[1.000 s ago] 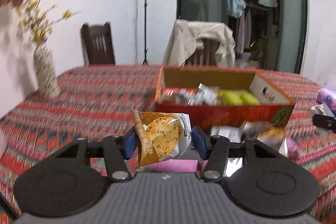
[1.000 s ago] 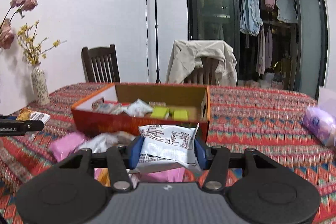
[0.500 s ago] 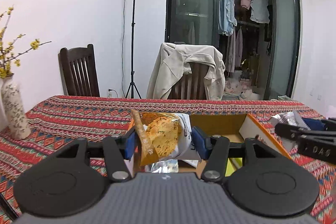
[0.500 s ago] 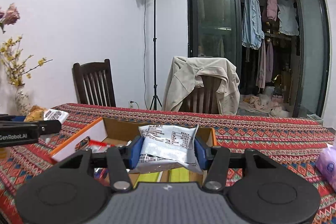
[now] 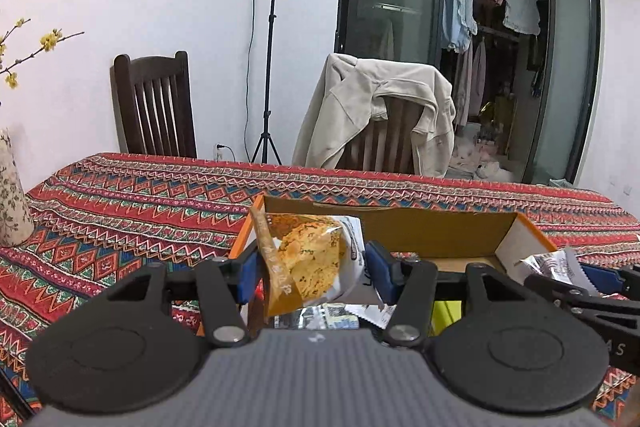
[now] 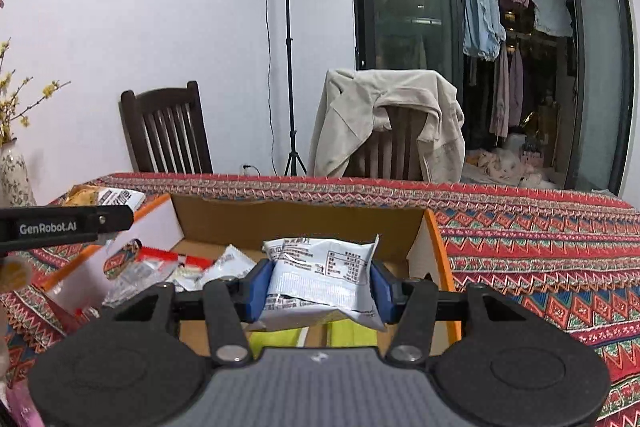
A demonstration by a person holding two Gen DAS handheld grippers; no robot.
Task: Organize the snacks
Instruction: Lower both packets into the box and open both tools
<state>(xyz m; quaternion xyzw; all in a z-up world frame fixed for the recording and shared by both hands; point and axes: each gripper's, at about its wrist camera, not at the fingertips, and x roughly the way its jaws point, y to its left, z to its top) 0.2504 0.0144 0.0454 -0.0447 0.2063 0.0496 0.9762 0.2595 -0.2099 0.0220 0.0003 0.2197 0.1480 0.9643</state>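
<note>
My left gripper is shut on an orange cookie packet and holds it above the near left part of the open cardboard box. My right gripper is shut on a white snack packet and holds it over the right half of the same box. The box holds several packets and yellow-green ones. The right gripper shows at the right edge of the left wrist view; the left gripper shows at the left edge of the right wrist view.
The table carries a red patterned cloth. A flower vase stands at the left edge. Two chairs, one draped with a beige jacket, and a light stand are behind the table.
Both grippers have risen from the loose packets in front of the box and moved forward over it, each still holding its packet. The box is closer and lower in both views.
</note>
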